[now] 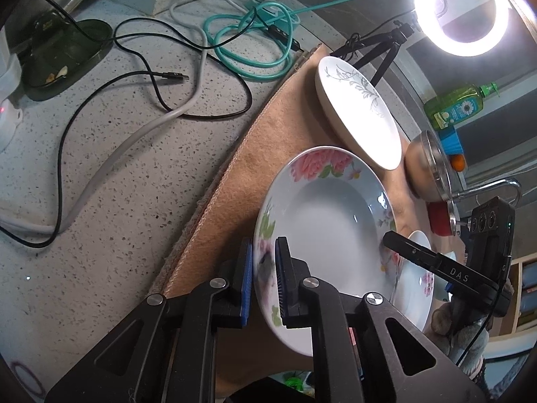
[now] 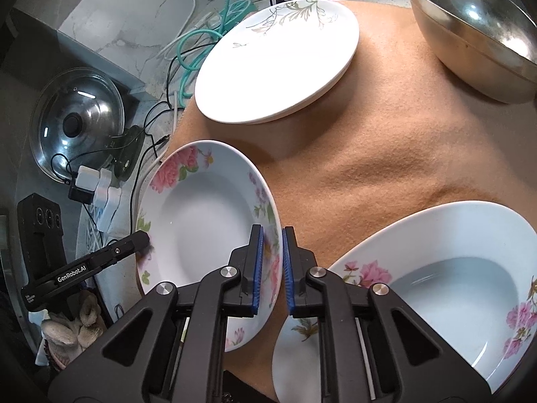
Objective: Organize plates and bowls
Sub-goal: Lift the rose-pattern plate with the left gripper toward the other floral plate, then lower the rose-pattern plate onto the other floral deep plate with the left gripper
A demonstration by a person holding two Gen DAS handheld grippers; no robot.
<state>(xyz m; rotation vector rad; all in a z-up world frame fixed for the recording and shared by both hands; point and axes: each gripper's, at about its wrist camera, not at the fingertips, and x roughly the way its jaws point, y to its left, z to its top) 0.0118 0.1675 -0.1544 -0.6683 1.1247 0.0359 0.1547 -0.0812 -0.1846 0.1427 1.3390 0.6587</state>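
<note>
A pale blue deep plate with pink flowers (image 1: 329, 228) (image 2: 201, 221) is held tilted above the tan cloth (image 2: 369, 154). My left gripper (image 1: 263, 278) is shut on its near rim, and its finger also shows in the right wrist view (image 2: 134, 240). My right gripper (image 2: 272, 268) is shut on the opposite rim, and its finger shows in the left wrist view (image 1: 402, 245). A second flowered deep plate (image 2: 453, 278) (image 1: 418, 285) lies on the cloth to the right. A white plate with a grey leaf print (image 2: 278, 60) (image 1: 359, 110) lies further back.
A steel bowl (image 2: 476, 33) (image 1: 426, 171) sits at the cloth's far right. Cables (image 1: 151, 94), a teal hose (image 1: 251, 40) and a glass pot lid (image 2: 77, 117) lie on the speckled counter (image 1: 100, 201). A ring light (image 1: 461, 10), a green soap bottle (image 1: 459, 105) and a tap (image 1: 486, 188) stand behind.
</note>
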